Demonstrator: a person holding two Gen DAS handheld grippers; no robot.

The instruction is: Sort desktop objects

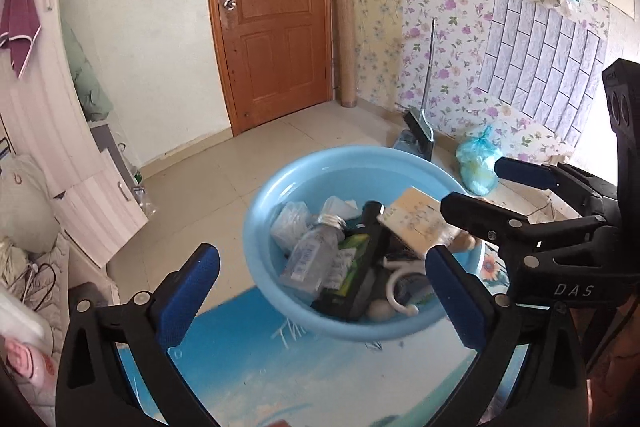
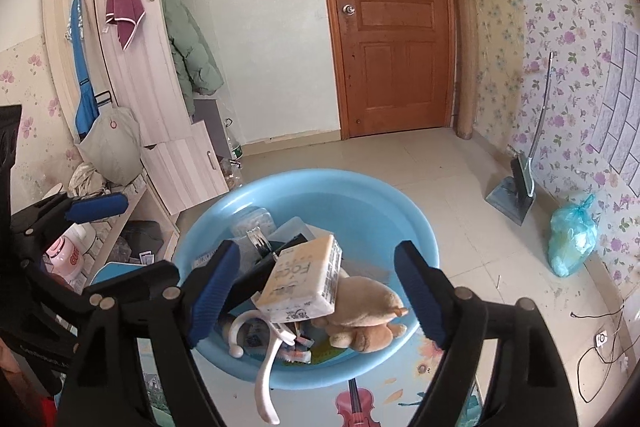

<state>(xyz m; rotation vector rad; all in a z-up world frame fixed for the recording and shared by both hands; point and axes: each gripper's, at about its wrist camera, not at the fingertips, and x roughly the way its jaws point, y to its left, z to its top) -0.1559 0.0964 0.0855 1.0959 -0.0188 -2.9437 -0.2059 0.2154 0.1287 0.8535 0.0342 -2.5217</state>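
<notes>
Left gripper [image 1: 324,287]: jaws spread wide and released, nothing between the 2 blue pads [image 1: 188,299]; it hangs above the near rim of the basin.
Basin [image 1: 280,183]: light blue, round, standing on a blue printed table top [image 1: 280,379] at the centre of both views.
Clear bottle [image 1: 308,259]: lies at 9 o'clock inside the basin, silver cap pointing toward 12.
Dark flat case [image 1: 360,267]: leans through the middle of the heap, a green packet against its left side.
White hook [image 2: 268,367]: at 6 o'clock, its long curved end hanging out over the near rim.
Yellow-white box [image 2: 304,279]: tilted on top of the pile, just right of centre.
Plush toy [image 2: 364,311]: tan, lying at 4 o'clock against the rim, touching the box.
Right gripper [image 2: 316,295]: jaws parted and gripping nothing; the box and plush show between its pads without touching them.
Broom and dustpan [image 2: 516,187]: on the floor at 2 o'clock by the floral wall.
Blue bag [image 2: 568,239]: tied, on the floor at 3 o'clock.
</notes>
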